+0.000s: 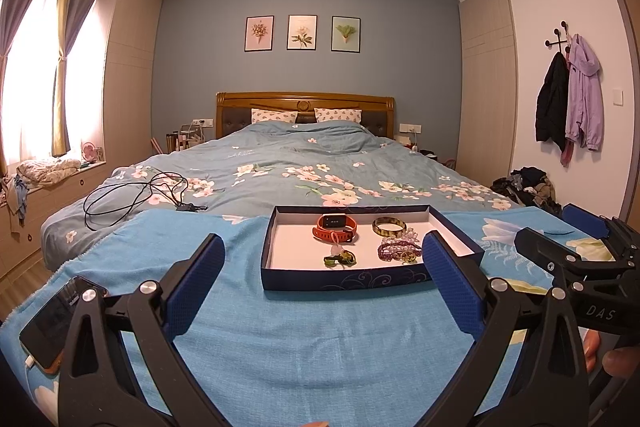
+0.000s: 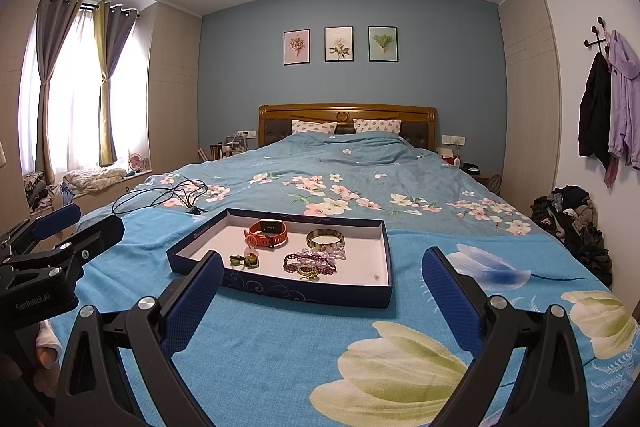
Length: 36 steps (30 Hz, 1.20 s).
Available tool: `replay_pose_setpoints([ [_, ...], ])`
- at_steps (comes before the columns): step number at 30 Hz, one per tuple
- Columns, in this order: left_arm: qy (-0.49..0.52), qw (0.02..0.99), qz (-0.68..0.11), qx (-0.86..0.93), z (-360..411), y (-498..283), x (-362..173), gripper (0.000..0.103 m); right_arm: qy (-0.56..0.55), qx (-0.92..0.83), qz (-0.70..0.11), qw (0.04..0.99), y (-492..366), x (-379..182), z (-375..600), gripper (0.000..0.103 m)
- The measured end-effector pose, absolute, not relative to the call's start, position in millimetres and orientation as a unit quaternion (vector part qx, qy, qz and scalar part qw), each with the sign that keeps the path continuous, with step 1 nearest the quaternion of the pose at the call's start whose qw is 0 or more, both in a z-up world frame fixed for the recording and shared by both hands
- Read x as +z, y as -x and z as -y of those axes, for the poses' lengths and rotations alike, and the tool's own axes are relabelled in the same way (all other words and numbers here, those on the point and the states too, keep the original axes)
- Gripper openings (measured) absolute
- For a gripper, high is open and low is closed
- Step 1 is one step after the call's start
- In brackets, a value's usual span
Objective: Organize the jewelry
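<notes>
1. Jewelry is sitting inside a shallow dark-blue box (image 1: 344, 277), mid-frame in the left wrist view and left of centre in the right wrist view (image 2: 280, 293).
2. Orange watch (image 1: 335, 227) is lying at the back of the box interior; same piece in the right wrist view (image 2: 267, 233).
3. Mottled green-brown bangle (image 1: 389, 226) is lying flat to the right of the watch, apart from it (image 2: 325, 238).
4. Purple bead strands (image 1: 400, 251) are bunching in front of the bangle, with clear beads touching them; a small gold piece is lying at their near edge (image 2: 310, 263).
5. Small green piece (image 1: 340, 259) is lying in front of the watch, with a pale pink charm just behind it (image 2: 245, 259).
6. Box is resting on a blue towel-like cloth (image 1: 280, 327) spread over a floral quilt (image 1: 280, 163).
7. Left gripper (image 1: 323, 289) is hovering low, centre of frame, jaws spread wide, gripping nothing.
8. Right gripper (image 2: 323, 297) is hovering likewise, jaws spread wide, nothing between them; box is showing past its left finger.
9. Phone (image 1: 52, 323) is lying on the cloth at lower left, cable plugged in.
10. Black cable (image 1: 136, 197) is looping on the quilt, left of centre.
</notes>
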<state>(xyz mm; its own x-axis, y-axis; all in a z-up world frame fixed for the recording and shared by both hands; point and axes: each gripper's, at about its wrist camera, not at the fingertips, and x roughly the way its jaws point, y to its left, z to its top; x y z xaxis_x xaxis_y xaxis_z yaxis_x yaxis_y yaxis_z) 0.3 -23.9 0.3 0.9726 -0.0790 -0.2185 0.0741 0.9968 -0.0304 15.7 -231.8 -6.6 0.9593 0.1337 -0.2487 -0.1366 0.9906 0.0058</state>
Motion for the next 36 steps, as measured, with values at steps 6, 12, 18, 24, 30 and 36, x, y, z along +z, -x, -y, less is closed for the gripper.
replay_pose_setpoints([
  [6,0.01,0.993,-0.11,-0.038,23.9,-0.5,0.4,0.097,0.007,0.069,-0.125,0.99,-15.7,-6.6,231.8,0.096],
  [12,0.009,0.993,-0.111,-0.039,23.9,-0.5,0.4,0.097,0.006,0.068,-0.125,0.99,-15.5,-6.7,231.8,0.096],
  [18,0.01,0.993,-0.111,-0.04,24.6,-1.1,1.0,0.097,0.006,0.068,-0.125,0.99,-15.3,-6.6,231.7,0.096],
  [24,0.009,0.993,-0.112,-0.04,26.0,-0.8,0.7,0.097,0.005,0.069,-0.125,0.99,-15.3,-6.4,231.8,0.096],
  [30,0.009,0.993,-0.112,-0.04,26.1,0.0,0.0,0.097,0.007,0.068,-0.125,0.99,-15.2,-6.5,231.6,0.096],
  [36,0.01,0.993,-0.112,-0.04,26.4,-0.6,0.2,0.097,0.007,0.068,-0.124,0.99,-15.2,-6.3,231.5,0.096],
])
